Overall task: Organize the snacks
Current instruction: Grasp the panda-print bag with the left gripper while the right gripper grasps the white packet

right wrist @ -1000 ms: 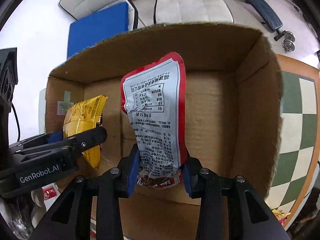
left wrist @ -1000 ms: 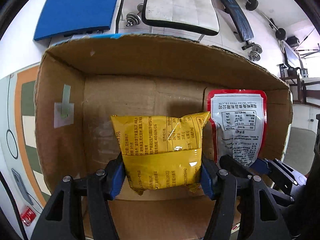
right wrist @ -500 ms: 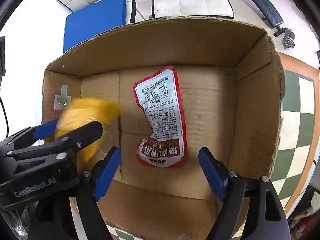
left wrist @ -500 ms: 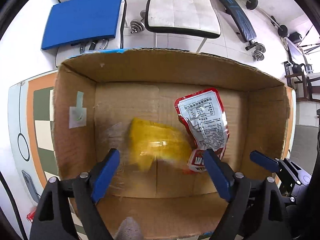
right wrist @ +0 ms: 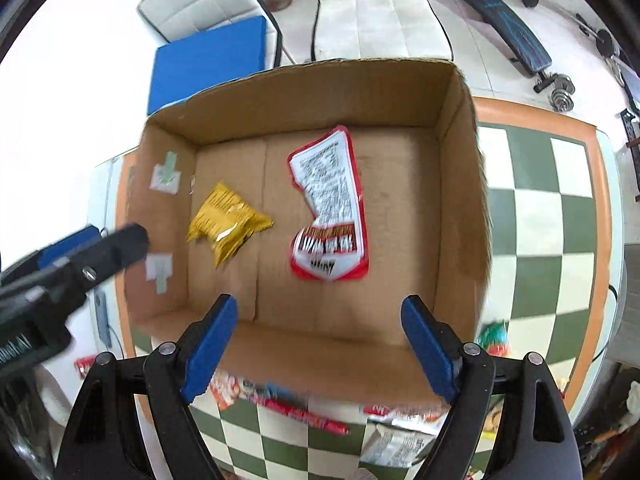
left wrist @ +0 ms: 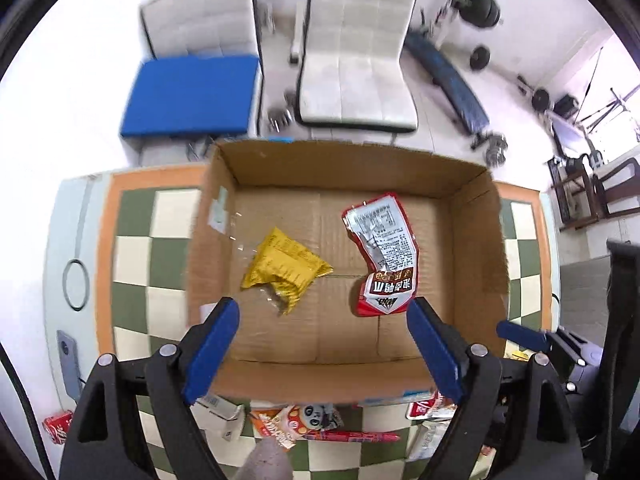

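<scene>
Both claws are seen wide apart now with nothing between the blue pads: left gripper (left wrist: 322, 346) and right gripper (right wrist: 318, 344), the right one's jaws opening a touch more at this moment. A second ago each was clamped on a packet inside the box, yellow in the left, red-and-white in the right, so both have been let go.

Closest to the cameras, a few loose snack packets (left wrist: 296, 426) are seen on the checkered tablecloth (right wrist: 540, 216), just outside the near wall of the cardboard box (left wrist: 320, 376). More of that cloth is shown than before, since the box looks smaller and further below.

Inside, the yellow packet (left wrist: 286, 270) is lying crumpled on the box floor toward the left, and the red-and-white packet (left wrist: 386, 252) is lying flat, label side up, toward the right. Kept apart, not touching.

Past the far wall a blue pad (left wrist: 192, 96) and a white seat cushion (left wrist: 356, 64) can be made out on the floor.
</scene>
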Demonstrator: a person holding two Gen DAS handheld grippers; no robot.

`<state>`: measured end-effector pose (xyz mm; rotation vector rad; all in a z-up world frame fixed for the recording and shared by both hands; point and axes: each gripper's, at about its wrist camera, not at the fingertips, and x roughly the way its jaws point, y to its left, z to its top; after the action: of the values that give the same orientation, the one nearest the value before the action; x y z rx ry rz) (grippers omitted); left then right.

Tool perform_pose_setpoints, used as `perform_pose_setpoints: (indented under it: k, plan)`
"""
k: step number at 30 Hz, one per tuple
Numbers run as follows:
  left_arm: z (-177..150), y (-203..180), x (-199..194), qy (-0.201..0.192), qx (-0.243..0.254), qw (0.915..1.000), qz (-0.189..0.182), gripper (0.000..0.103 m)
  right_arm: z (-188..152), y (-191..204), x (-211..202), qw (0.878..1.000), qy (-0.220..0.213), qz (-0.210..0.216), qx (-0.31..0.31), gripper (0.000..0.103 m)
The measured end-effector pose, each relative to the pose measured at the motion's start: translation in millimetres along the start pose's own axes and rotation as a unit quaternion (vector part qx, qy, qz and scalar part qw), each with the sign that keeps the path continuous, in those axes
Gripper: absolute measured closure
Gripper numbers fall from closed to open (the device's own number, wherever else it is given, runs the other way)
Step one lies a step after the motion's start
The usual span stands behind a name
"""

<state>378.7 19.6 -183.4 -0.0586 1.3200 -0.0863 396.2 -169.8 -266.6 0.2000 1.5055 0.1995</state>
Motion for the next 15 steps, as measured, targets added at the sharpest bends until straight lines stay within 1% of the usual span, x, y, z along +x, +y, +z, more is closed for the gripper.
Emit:
perform_pose_setpoints:
  k: [1,2,4,5,7,9,11,12,15]
  plan:
    - [-14,-1,-13,-0.027,0.009,0.9995,0.010,0.017,-9,2,-3,1.000,-0.006,0.001,-0.005,0.017]
    - [-22,-2,-19,-0.042,0.017,0.9988,0.017,0.017,-21,5,-6,1.000,-0.012,0.004,-0.010,0.017]
    - [-48,-2,-29,-0.065,0.032,0.9969,0.030,0.017,-47,8,-14,1.000,-0.020,0.007,-0.024,0.017]
    - [-57,-3,-31,-0.067,0.039,0.9966,0.029,0.017,-63,10,-14,0.999,-0.020,0.007,-0.030,0.017]
    - [-78,-3,-27,-0.054,0.052,0.9968,0.028,0.017,-86,8,-15,0.999,-0.021,0.008,-0.034,0.017]
    - [-99,-3,-16,-0.030,0.062,0.9969,0.038,0.017,-112,3,-9,1.000,-0.014,0.003,-0.021,0.017]
    - [-118,-1,2,-0.007,0.071,0.9962,0.050,0.017,-137,-13,1,1.000,-0.002,0.001,0.017,0.017]
    - [-126,-1,10,0.005,0.077,0.9958,0.049,0.017,-146,-21,7,0.999,0.005,0.002,0.035,0.017]
    - [-145,-2,43,0.048,0.109,0.9905,0.068,0.017,-170,-49,29,0.996,0.027,-0.012,0.082,0.017]
